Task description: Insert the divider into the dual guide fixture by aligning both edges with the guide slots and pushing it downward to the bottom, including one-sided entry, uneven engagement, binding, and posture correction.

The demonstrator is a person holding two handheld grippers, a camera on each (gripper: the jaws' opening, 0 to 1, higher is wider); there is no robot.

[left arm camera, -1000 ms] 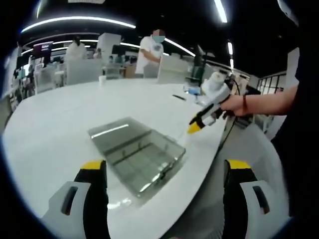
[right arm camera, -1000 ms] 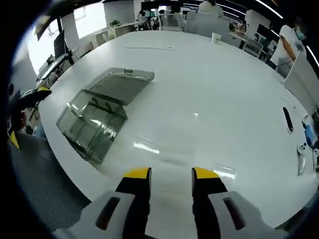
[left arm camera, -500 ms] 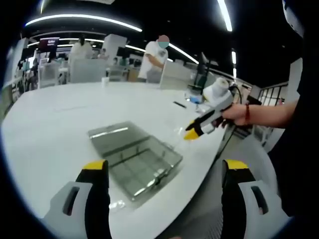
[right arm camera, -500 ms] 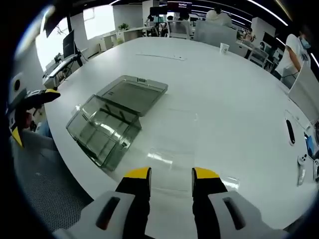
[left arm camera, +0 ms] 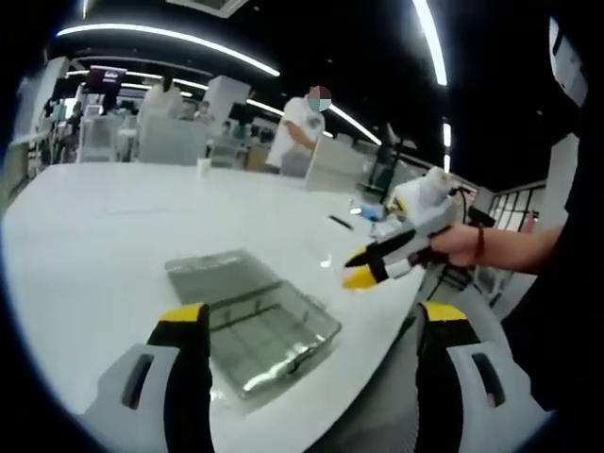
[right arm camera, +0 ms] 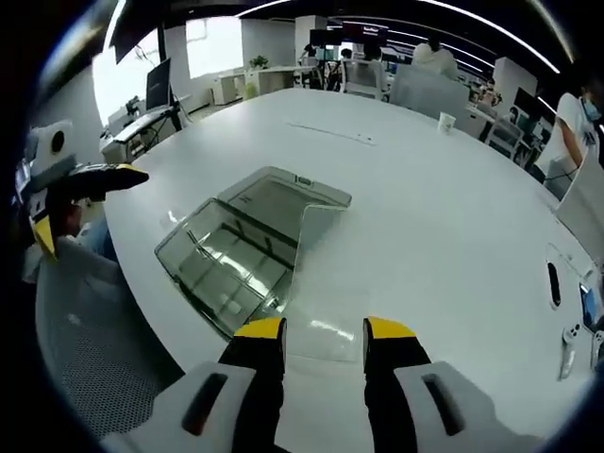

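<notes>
The fixture is a clear plastic box (right arm camera: 222, 269) with ribs inside and its lid (right arm camera: 283, 196) folded open on the white table. In the left gripper view the box (left arm camera: 260, 321) lies between and beyond my left gripper's (left arm camera: 313, 313) wide-open, empty jaws. The clear divider sheet (right arm camera: 319, 274) stands out from between the jaws of my right gripper (right arm camera: 323, 328), which is shut on it. Its far end overlaps the box's right side; I cannot tell whether they touch. A hand holds the right gripper (left arm camera: 360, 267) right of the box. The left gripper (right arm camera: 85, 206) hangs off the table's left edge.
The round white table (right arm camera: 453, 217) has a paper cup (right arm camera: 446, 123) at its far side and dark small items (right arm camera: 555, 283) near its right edge. People stand at desks beyond it (left arm camera: 300, 132). A grey mesh chair (right arm camera: 104, 377) sits below the near edge.
The right gripper has come closer to the box with the divider, whose far end now overlaps the box. The left view has drawn back and dropped slightly. The left jaws stay open.
</notes>
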